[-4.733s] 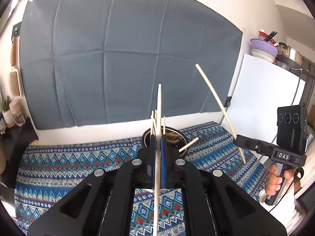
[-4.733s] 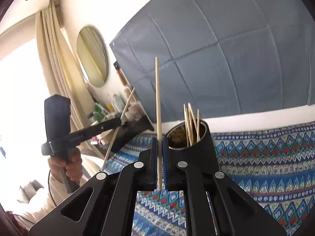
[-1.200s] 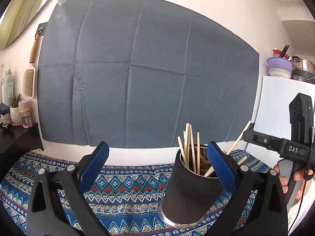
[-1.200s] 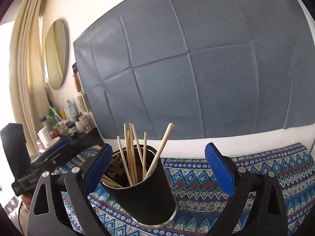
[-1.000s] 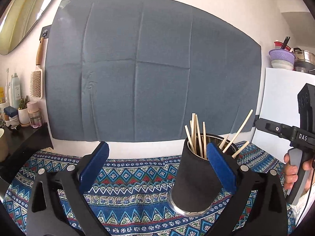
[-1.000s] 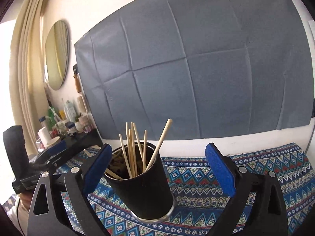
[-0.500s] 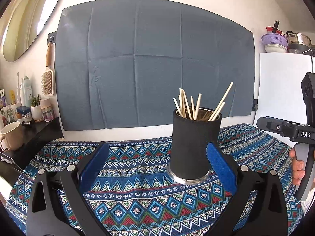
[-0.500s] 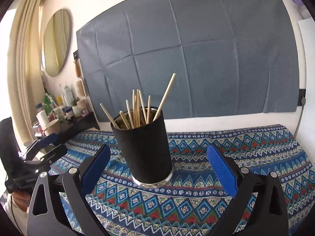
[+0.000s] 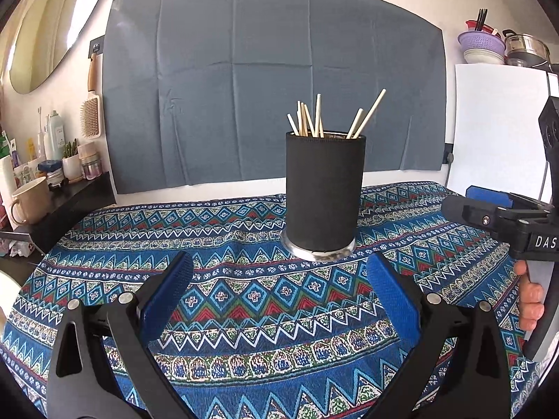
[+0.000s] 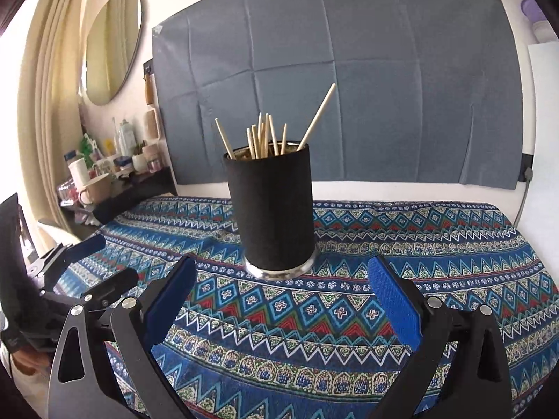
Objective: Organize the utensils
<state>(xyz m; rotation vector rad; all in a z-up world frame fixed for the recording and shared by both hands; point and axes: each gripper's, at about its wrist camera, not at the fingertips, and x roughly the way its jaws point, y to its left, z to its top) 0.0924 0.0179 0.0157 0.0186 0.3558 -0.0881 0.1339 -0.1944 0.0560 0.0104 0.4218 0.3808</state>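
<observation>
Both of my grippers are empty and spread wide: the left gripper (image 9: 277, 291) and the right gripper (image 10: 281, 295) each show blue pads well apart with only patterned tablecloth (image 9: 104, 279) between them. Ahead of both stands the black holder (image 9: 324, 192), upright on the cloth, with the wooden chopsticks (image 9: 316, 117) standing in it, their tips fanned above the rim and their long axes near vertical, one leaning out to the right. From my left wrist view the holder sits forward and slightly right of the gap between the fingers; from my right wrist view it sits forward and slightly left, so it lies between the two arms, and I cannot say either is clearly nearer. It is apart from both sets of fingers, not touching. I see no loose utensil on the cloth in either view, so I judge the sorting looks close to finished, if not done. If another stick did need handling, I would come at it from above along its axis, since a sideways approach would meet the holder wall first and could tip it.
</observation>
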